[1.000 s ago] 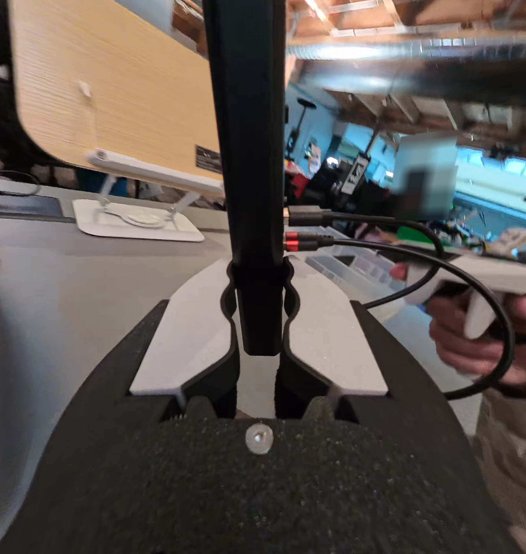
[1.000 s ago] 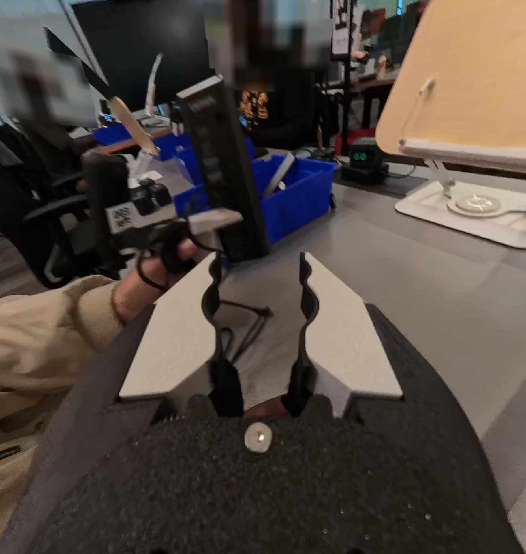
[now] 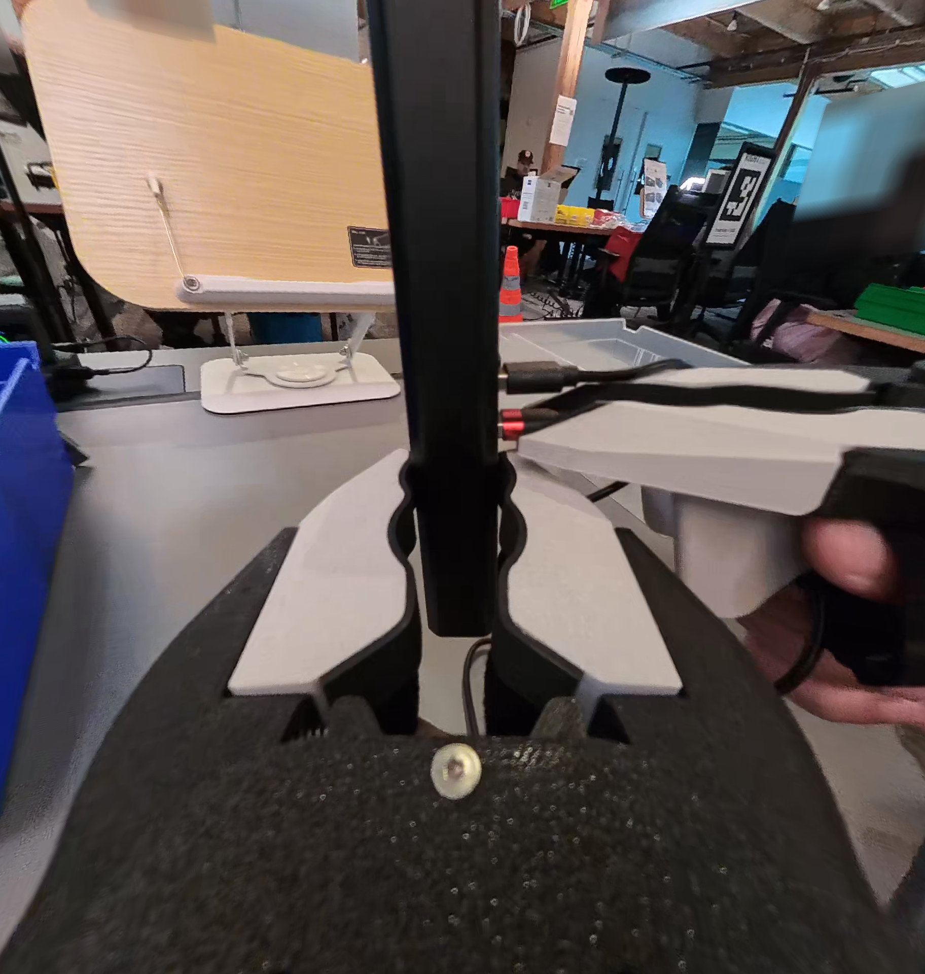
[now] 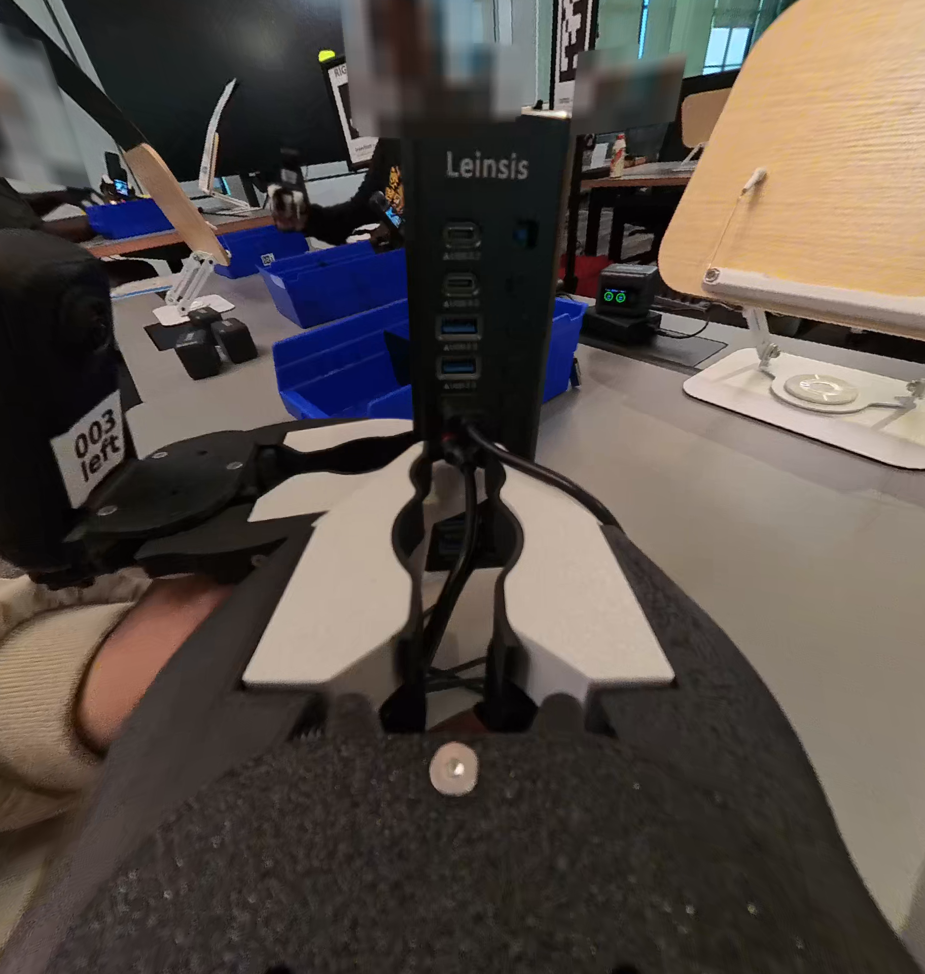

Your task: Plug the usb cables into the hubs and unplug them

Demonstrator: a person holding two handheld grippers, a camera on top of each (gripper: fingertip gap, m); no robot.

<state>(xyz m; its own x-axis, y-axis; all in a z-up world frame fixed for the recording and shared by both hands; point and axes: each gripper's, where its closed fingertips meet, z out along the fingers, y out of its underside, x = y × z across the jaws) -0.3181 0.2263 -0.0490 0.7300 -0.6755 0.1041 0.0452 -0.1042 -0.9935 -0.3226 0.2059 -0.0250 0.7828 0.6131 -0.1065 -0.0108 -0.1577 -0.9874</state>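
Your left gripper (image 3: pixel 455 532) was clamped on the lower end of the black hub (image 3: pixel 439 263), holding it upright above the grey table (image 3: pixel 186 500). Two cables were seated in its side — a black-collared plug (image 3: pixel 537 377) above a red-collared plug (image 3: pixel 513 421). Your right gripper (image 4: pixel 458 485) was narrowly parted around the red-collared plug at the hub's port face; whether it had closed on it, I cannot tell. The hub looked rigid and light, so it would likely twist under a pull — you were right to brace it low. The cables looked limp; the stiff plug collar was the place to pinch, not the cord. A blue bin (image 4: pixel 344 363) and a wooden stand (image 4: pixel 818 211) stood behind on the table, in a cluttered workshop.
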